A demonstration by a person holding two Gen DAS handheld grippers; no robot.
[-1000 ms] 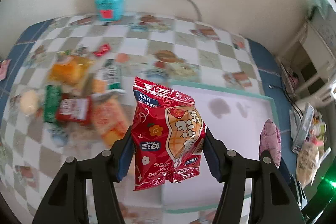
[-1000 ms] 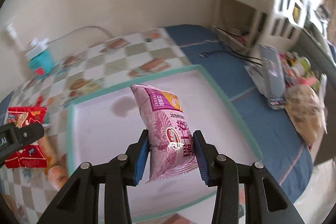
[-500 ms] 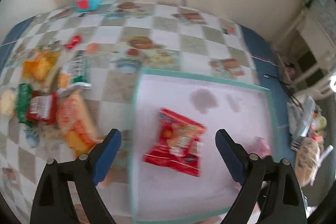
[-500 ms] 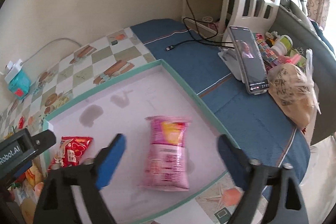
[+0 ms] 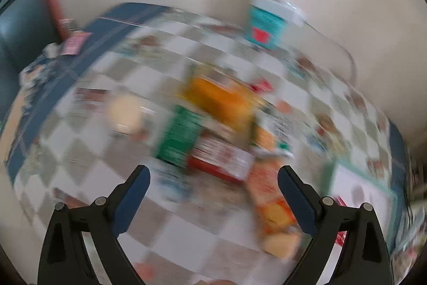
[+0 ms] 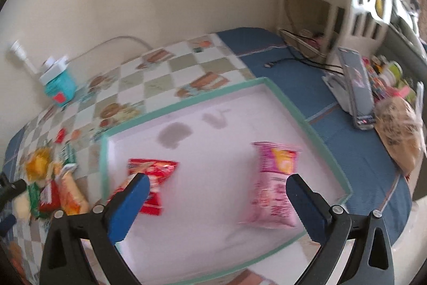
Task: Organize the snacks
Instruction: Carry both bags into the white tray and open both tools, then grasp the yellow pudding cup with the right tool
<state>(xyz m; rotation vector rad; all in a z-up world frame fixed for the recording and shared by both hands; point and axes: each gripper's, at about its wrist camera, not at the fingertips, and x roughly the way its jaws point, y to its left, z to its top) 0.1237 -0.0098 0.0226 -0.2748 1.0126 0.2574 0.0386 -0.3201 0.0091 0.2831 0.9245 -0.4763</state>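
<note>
Motion blur smears the snack pile (image 5: 218, 130) labels unreadable

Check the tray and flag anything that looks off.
The tray has two greyish blotches on its pale floor near the far rim, like stains or damp patches. The red packet and the pink packet lie flat but at different angles, not lined up. Nothing looks spilled or torn.

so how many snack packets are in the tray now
2: a red packet at the tray's left side, a pink packet at its right. Nothing seems hidden.
</note>
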